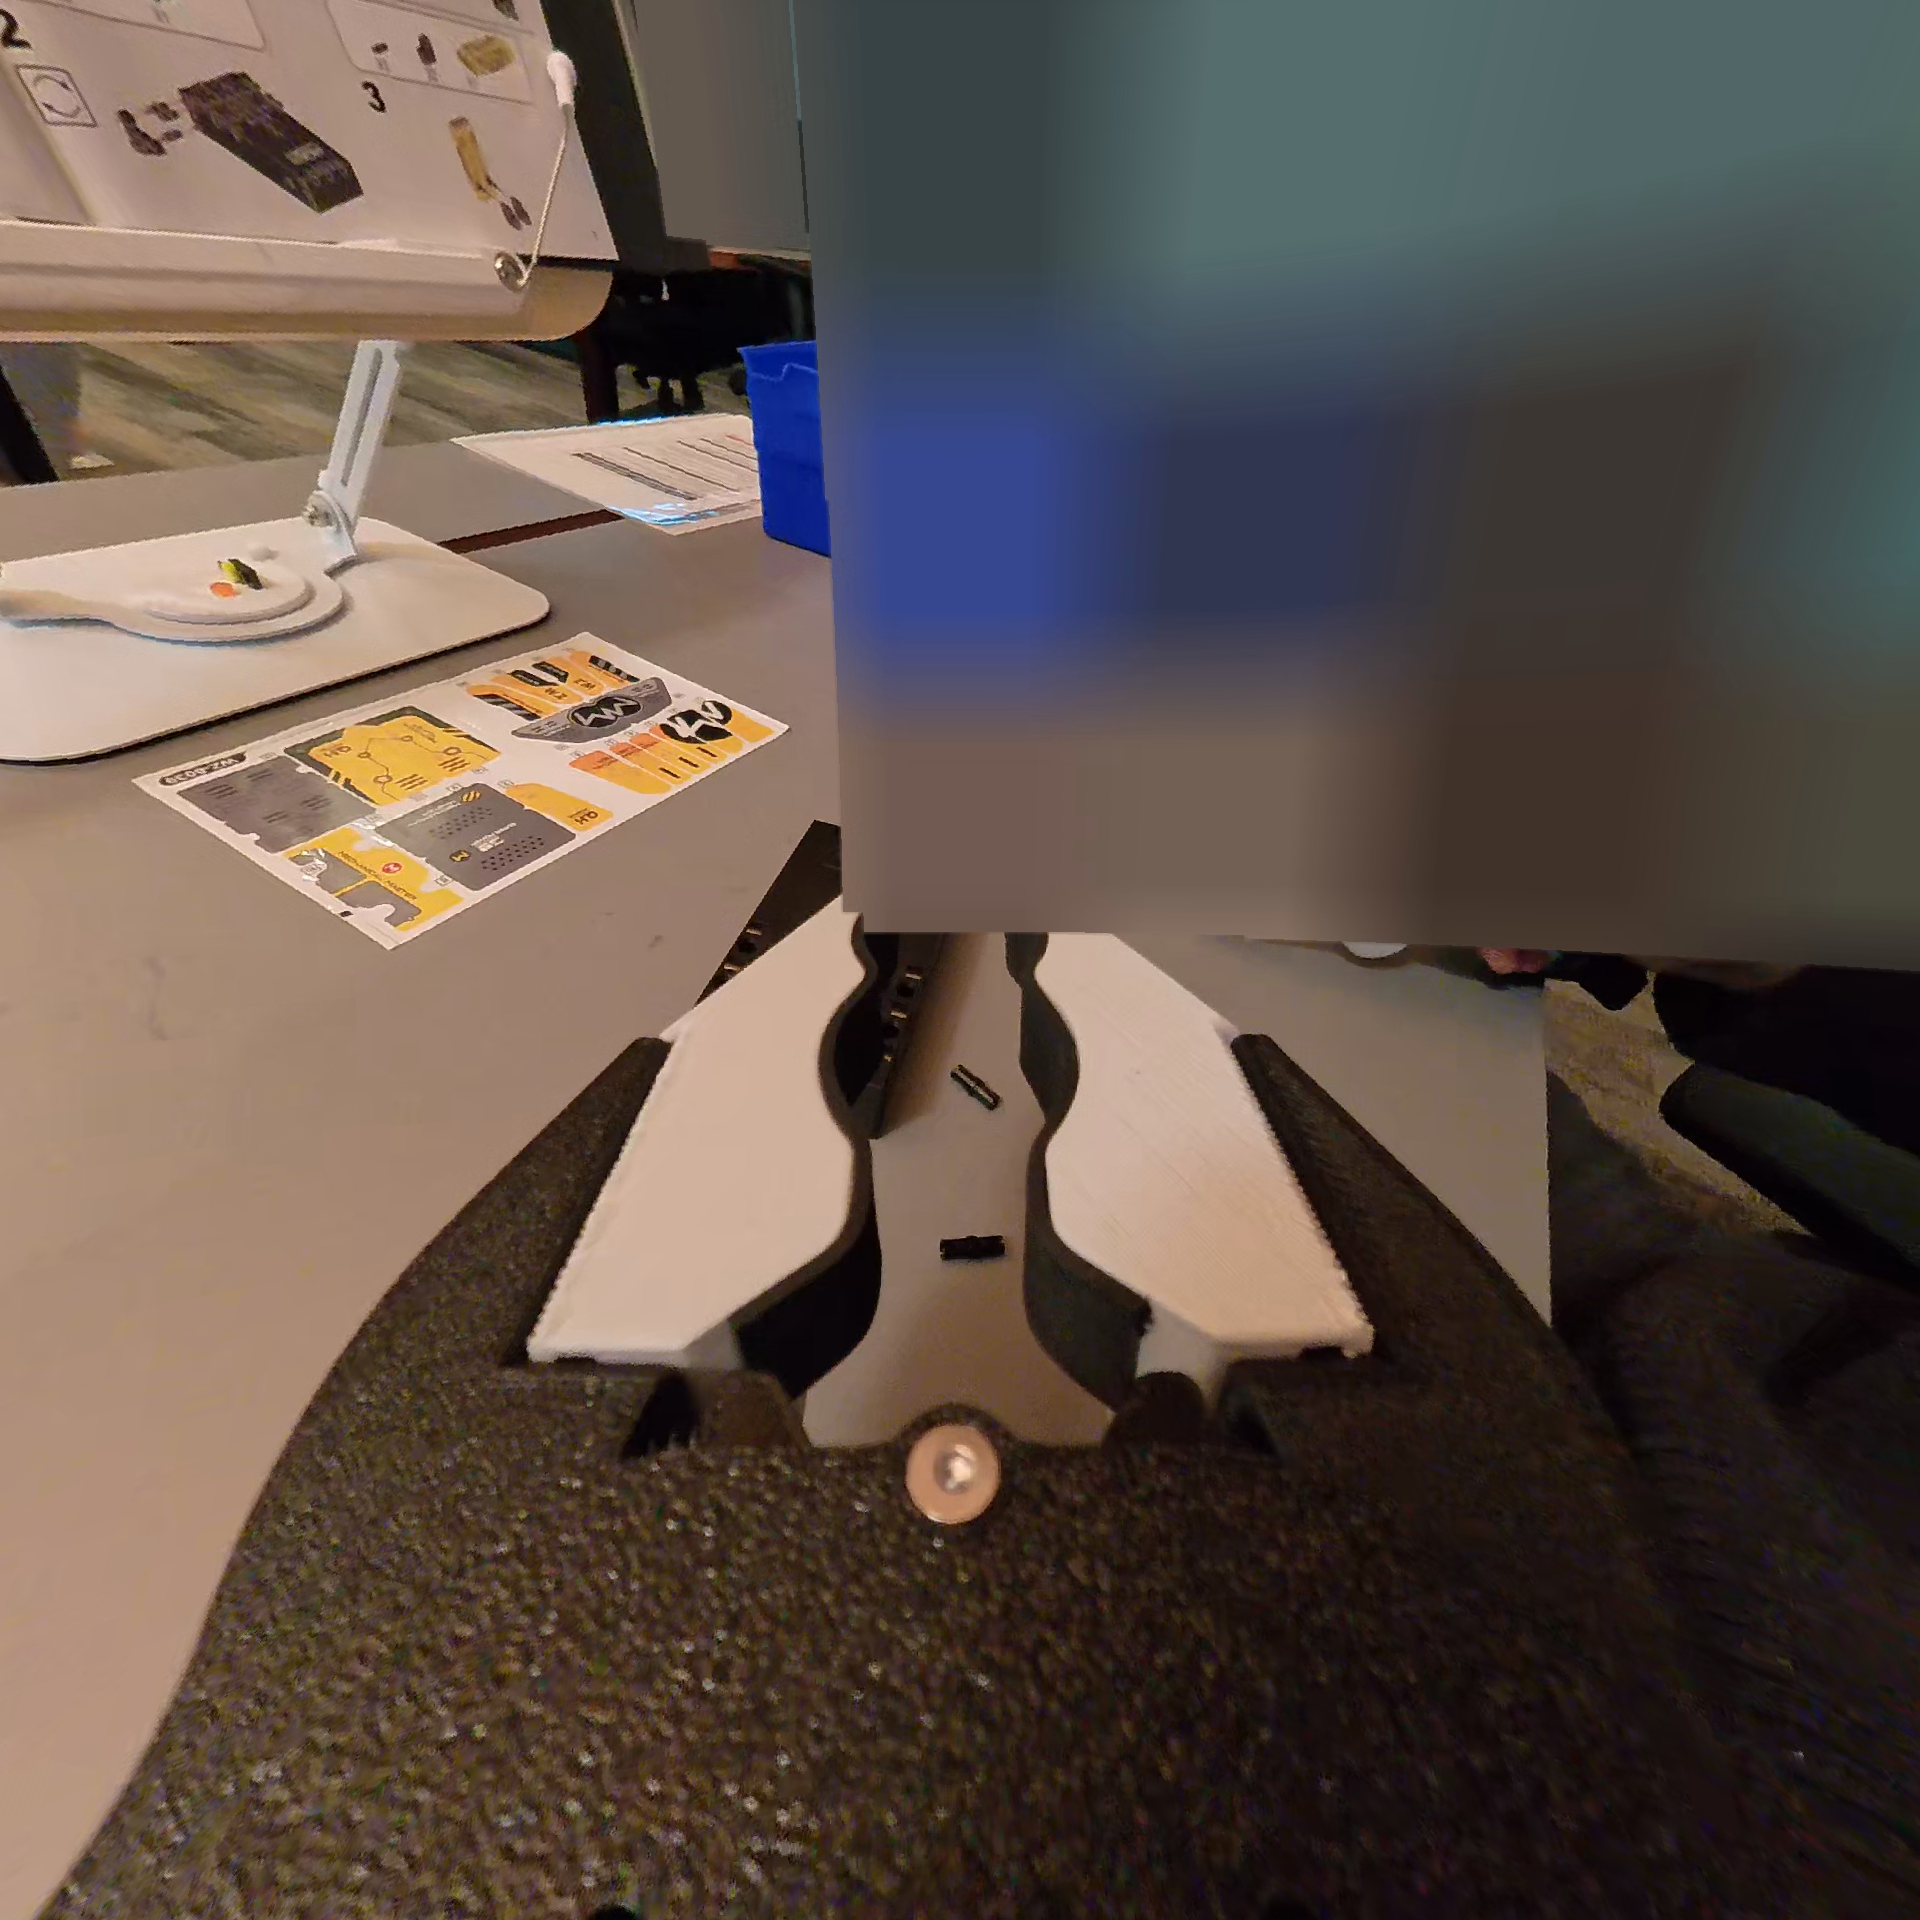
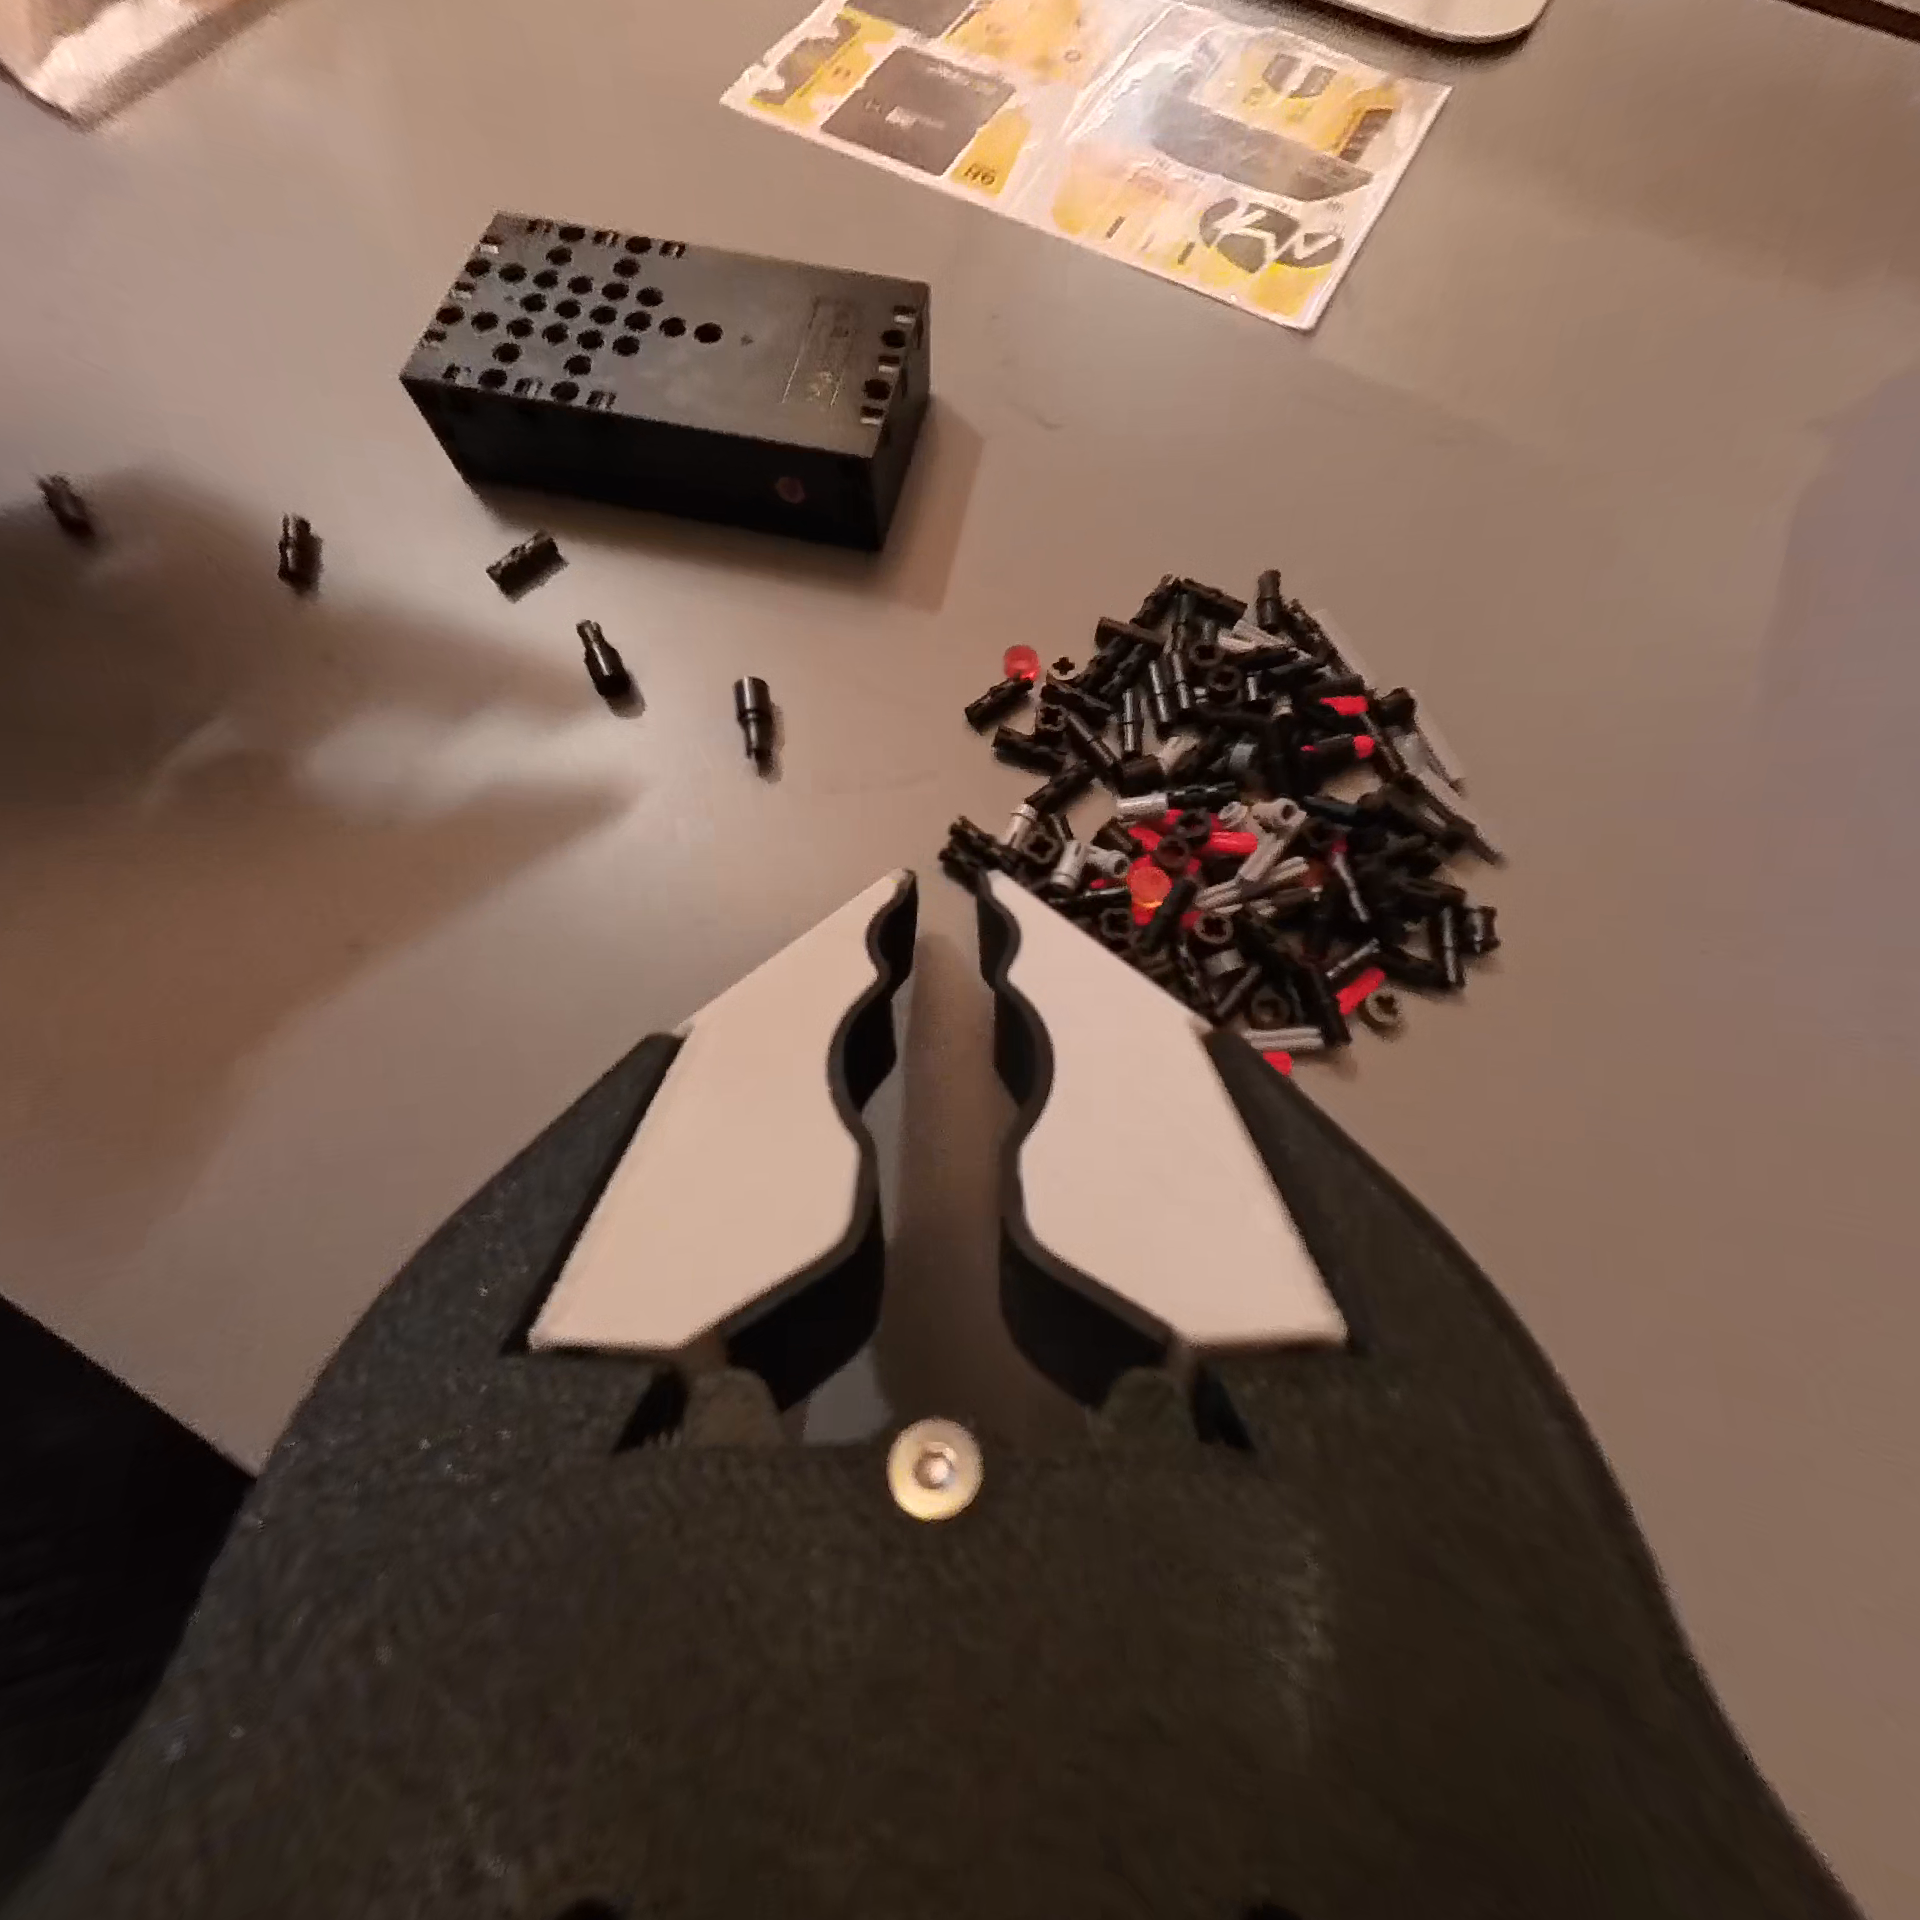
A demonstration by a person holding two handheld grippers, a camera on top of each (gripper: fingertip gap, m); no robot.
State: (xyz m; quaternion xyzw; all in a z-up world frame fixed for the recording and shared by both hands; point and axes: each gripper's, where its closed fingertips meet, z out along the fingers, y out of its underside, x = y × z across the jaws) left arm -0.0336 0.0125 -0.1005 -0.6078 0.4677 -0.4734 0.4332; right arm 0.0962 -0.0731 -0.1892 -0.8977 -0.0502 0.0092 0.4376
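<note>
Meanwhile the right gripper (image 2: 945, 883) hovered, fingers narrowly parted and empty, beside the pile of pegs (image 2: 1226, 821), while the left gripper (image 1: 940, 945), fingers wider and empty, straddled two loose pegs (image 1: 972, 1247) on the bench (image 1: 260, 1091).

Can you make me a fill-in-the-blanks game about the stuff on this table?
1. The black rectangular block has many round ____ in its top.
2. The heap of small plastic pieces is mostly black, with some grey and ____ ones.
3. The right gripper hovers at the near edge of the ____.
4. The yellow and grey sticker sheet lies flat on the grey ____.

Missing words: holes; red; heap; table
</note>
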